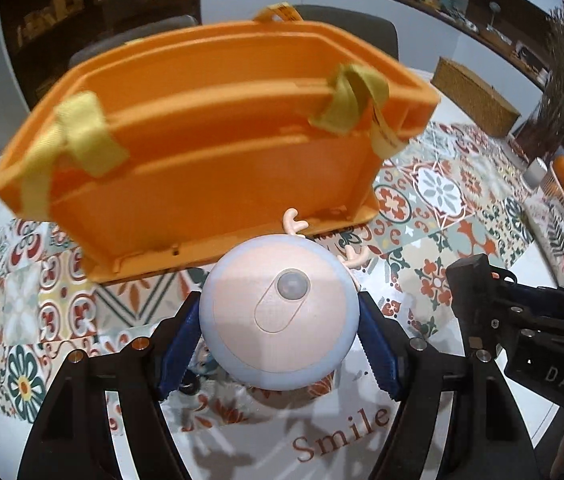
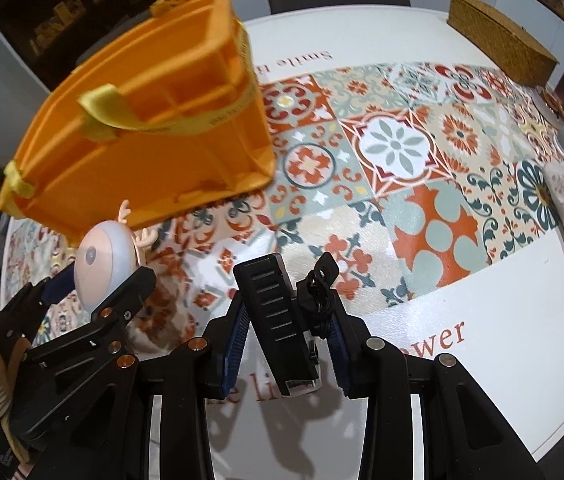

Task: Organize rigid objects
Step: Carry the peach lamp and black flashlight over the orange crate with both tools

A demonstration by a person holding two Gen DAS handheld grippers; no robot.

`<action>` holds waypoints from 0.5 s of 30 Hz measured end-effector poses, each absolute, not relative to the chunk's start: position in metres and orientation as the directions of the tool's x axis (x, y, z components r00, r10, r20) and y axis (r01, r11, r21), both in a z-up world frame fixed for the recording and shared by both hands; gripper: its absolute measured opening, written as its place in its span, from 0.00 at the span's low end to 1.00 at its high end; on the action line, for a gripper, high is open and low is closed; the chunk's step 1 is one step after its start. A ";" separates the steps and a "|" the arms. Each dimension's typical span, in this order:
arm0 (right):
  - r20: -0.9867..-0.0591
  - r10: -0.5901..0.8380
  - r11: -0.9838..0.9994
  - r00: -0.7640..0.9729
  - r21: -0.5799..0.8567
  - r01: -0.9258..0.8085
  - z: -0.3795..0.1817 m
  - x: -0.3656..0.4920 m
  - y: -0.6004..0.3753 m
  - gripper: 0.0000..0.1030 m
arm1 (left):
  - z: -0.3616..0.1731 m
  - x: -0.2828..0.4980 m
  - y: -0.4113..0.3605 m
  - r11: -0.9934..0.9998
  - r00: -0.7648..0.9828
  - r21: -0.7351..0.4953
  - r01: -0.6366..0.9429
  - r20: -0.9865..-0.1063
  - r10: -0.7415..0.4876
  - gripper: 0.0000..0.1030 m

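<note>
On the white round table with its patterned tile-print cloth (image 2: 401, 148) stands an orange moulded-plastic tote with yellow fabric handles (image 1: 210, 132), its open top tilted toward the cameras and apparently unloaded.

Left gripper (image 1: 278, 320): clenched on a round, pale blue-and-peach plastic night-light with small antlers (image 1: 278, 316), blue pads bearing on opposite sides of the disc's rim. The item is held clear of the cloth, just in front of the tote's lower edge.

Right gripper (image 2: 287, 340): grasping a black ribbed rectangular device with a bundled cord (image 2: 278, 320), held above the table near its front edge.

Assessment: the night-light appears light, stiff and smooth-shelled; its curved rim offers little purchase, so slippage is a risk. The antlers look thin and breakable and should not be gripped. The rim hold across the widest part is judged appropriate. The cord may snag.
</note>
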State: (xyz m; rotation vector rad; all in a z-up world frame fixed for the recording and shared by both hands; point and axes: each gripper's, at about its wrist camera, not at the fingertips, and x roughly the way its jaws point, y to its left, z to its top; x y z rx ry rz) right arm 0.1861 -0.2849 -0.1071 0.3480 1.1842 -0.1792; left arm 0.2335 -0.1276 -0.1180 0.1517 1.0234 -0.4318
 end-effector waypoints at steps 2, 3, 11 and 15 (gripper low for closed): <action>-0.922 0.047 0.938 0.385 0.173 0.300 -0.100 0.187 -0.280 0.36 | -0.111 0.232 -0.123 0.910 0.455 -0.076 0.408 -0.847 -0.275 0.72; -0.919 0.050 0.941 0.391 0.175 0.291 -0.097 0.187 -0.277 0.36 | -0.106 0.230 -0.119 0.912 0.462 -0.079 0.402 -0.843 -0.277 0.72; -0.897 0.083 0.955 0.435 0.197 0.223 -0.076 0.189 -0.255 0.36 | -0.079 0.221 -0.094 0.935 0.529 -0.061 0.350 -0.811 -0.251 0.72; -0.884 0.106 0.960 0.455 0.211 0.185 -0.065 0.189 -0.245 0.36 | -0.062 0.215 -0.082 0.943 0.564 -0.057 0.329 -0.789 -0.244 0.72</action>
